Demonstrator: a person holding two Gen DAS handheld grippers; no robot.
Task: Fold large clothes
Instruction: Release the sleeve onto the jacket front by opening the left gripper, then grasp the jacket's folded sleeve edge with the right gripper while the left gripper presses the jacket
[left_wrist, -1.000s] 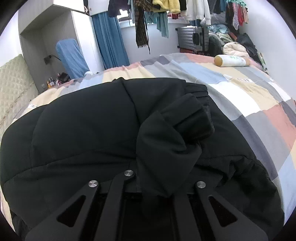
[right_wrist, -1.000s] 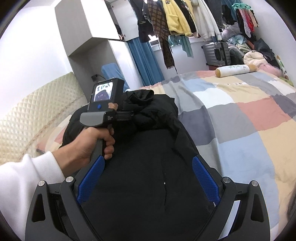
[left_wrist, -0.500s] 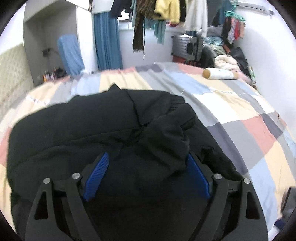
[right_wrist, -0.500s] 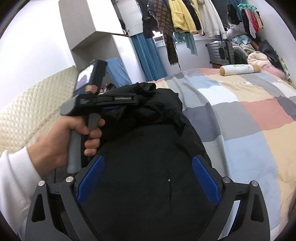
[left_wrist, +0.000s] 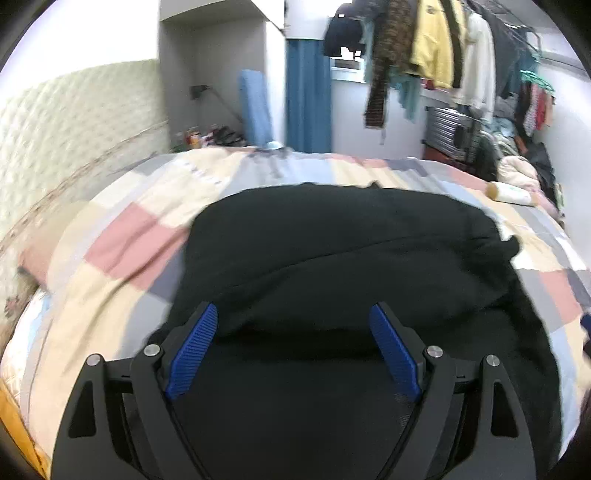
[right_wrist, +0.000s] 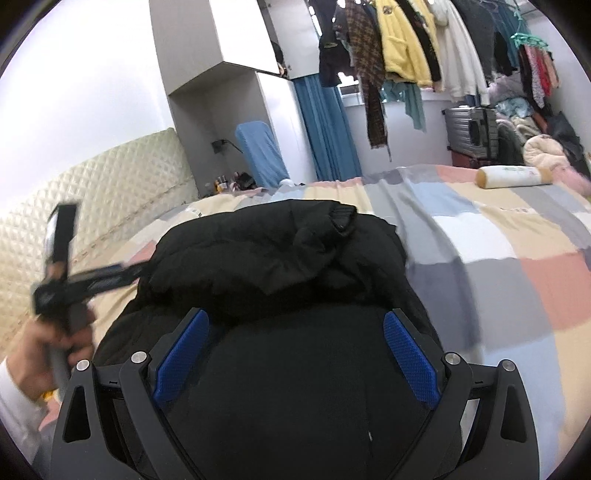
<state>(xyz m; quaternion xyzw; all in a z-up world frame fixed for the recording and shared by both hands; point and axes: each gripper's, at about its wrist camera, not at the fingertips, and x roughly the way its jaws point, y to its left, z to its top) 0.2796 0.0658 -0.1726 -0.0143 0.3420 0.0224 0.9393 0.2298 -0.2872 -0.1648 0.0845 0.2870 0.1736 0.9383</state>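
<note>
Black puffer jacket (right_wrist: 280, 266), partly folded on the patchwork bed (right_wrist: 517, 266).
My left gripper (left_wrist: 293, 347) and right gripper (right_wrist: 295, 350) hover over it, jaws spread, gripping nothing; I judge the puffy folded layer could spring back open unpressed.

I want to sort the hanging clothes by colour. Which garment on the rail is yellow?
The fluffy yellow jacket, hanging between the brown checked scarf and the white garment; its neighbours are dark, checked or white.
</note>
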